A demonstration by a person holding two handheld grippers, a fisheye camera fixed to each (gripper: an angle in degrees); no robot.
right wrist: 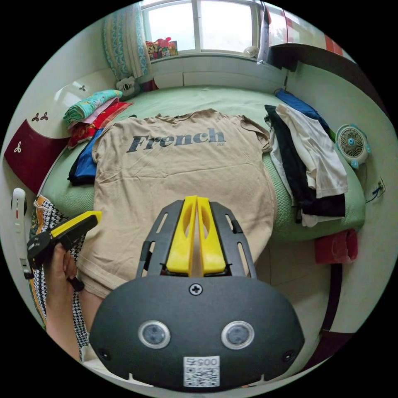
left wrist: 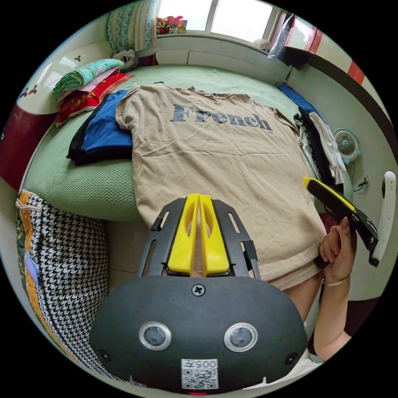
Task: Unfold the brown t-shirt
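**Shirt spread flat, both claws closed above its hem**

Green bed (right wrist: pixel 232 101) under a window carries the brown t-shirt (left wrist: pixel 219 166), laid open, print up, hem hanging off the near edge. Left gripper (left wrist: pixel 199 199) and right gripper (right wrist: pixel 196 201) hover over that hem, jaws together, holding nothing. Folded clothes (right wrist: pixel 306 161) crowd both sides of the shirt; unfolding looks finished.

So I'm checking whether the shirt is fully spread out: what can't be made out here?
- Tan printed t-shirt: in both views its near hem middle sits behind that view's own black gripper body.
- Left gripper, right gripper: jaws closed, anything pinched is hidden.
- Left gripper view: a hand covers the hem corner.
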